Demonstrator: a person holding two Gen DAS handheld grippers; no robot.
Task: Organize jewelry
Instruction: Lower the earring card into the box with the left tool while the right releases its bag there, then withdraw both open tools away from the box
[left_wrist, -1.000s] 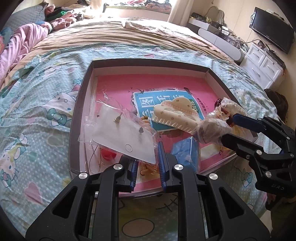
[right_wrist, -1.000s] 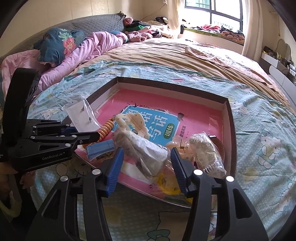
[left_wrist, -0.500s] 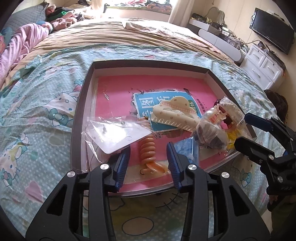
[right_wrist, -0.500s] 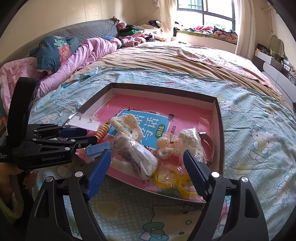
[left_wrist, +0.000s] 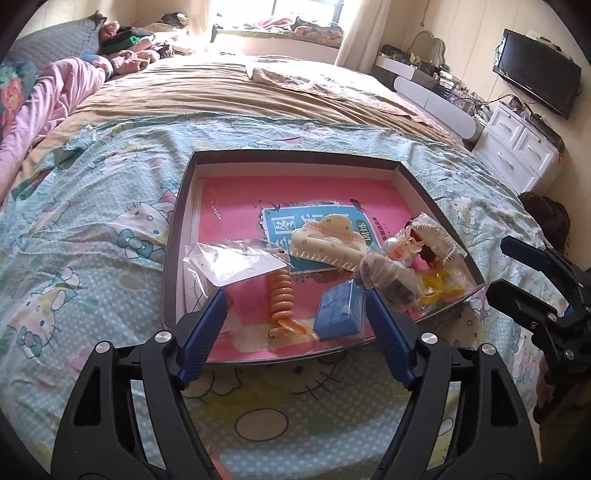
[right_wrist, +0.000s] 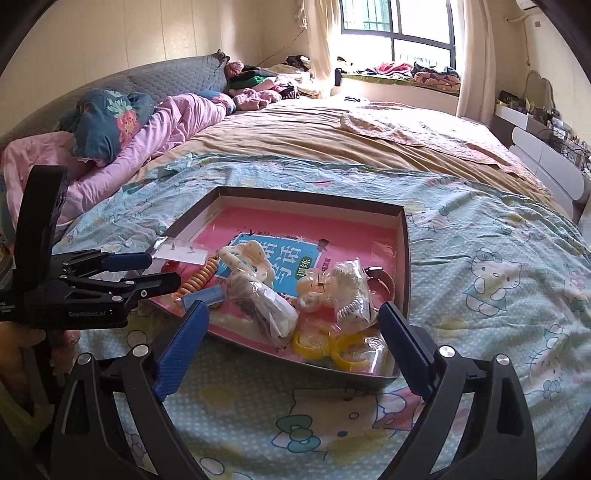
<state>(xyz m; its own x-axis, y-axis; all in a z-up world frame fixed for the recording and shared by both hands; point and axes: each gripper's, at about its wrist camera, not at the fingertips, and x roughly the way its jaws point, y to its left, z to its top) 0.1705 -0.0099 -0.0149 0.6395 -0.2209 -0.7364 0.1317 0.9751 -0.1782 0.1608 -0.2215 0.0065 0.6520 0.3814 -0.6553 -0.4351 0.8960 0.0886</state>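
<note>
One shallow box (left_wrist: 177, 236) is sitting on the bed (left_wrist: 92, 236), holding one pink book (left_wrist: 236, 199). Lying on it are one cream claw clip (left_wrist: 325, 243), one orange coil tie (left_wrist: 280, 295), one blue case (left_wrist: 338, 310), one carded earring packet (left_wrist: 236, 264) and two other clear bagged bundles (right_wrist: 266, 306), plus two yellow rings (right_wrist: 310, 341) showing near the box's near right corner. Two tools, left (left_wrist: 295, 332) and right (right_wrist: 291, 350), are hovering at the near edge, both spread wide and empty.

Tray (left_wrist: 177, 221) far half bare; near half cluttered.
</note>
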